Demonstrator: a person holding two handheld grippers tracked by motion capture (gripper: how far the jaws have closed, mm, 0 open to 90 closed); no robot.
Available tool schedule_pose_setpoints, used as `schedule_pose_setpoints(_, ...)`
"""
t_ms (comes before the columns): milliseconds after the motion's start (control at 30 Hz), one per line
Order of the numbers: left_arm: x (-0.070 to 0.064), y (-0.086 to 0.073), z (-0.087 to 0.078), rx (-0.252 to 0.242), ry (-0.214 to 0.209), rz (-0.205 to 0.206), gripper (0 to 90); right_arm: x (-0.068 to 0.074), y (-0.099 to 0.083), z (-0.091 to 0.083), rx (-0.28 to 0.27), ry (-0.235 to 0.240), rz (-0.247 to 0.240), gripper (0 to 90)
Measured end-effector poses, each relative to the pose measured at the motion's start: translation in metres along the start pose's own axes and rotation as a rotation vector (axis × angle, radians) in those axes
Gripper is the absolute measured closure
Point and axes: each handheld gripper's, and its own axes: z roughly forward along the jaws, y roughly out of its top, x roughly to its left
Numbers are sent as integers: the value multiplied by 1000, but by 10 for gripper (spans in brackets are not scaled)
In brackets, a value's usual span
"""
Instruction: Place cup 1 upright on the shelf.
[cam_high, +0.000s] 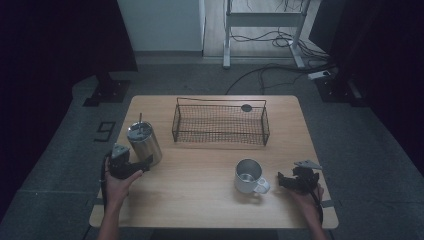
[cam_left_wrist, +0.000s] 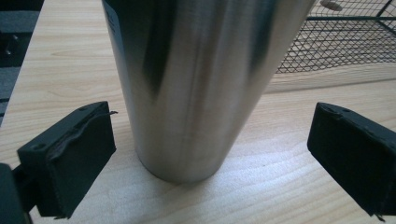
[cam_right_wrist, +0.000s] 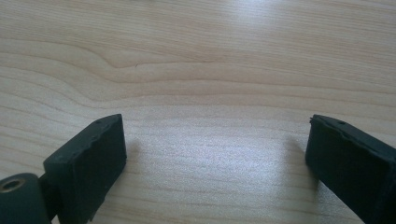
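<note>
Left gripper (cam_high: 145, 163) sits at the table's (cam_high: 200, 200) left front, jaws spread wide either side of the steel tumbler (cam_high: 144, 143) — not touching it. In the left gripper view the tumbler (cam_left_wrist: 196, 84) stands upright between the pads. Right gripper (cam_high: 282, 181) rests low, jaws apart, holding nothing — just right of the mug (cam_high: 248, 176). Wire basket (cam_high: 220, 122) stands behind.

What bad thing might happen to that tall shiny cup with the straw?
The steel tumbler is tall and narrows to a small base, so a bump from the open left gripper might tip it over. Its smooth sides may slip between the fingers. The wire basket stands close behind, so a careless lift might catch it.
</note>
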Motion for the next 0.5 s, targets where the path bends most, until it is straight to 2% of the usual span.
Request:
schedule_pose_setpoints(200,0,2,5,4,8,10,9,0,0,0,0,0,0,51)
schedule_pose_setpoints(367,1,3,9,-34,17,12,17,0,0,0,0,-1,0,54)
schedule_pose_setpoints(500,2,4,13,-34,19,9,17,0,0,0,0,-2,1,54)
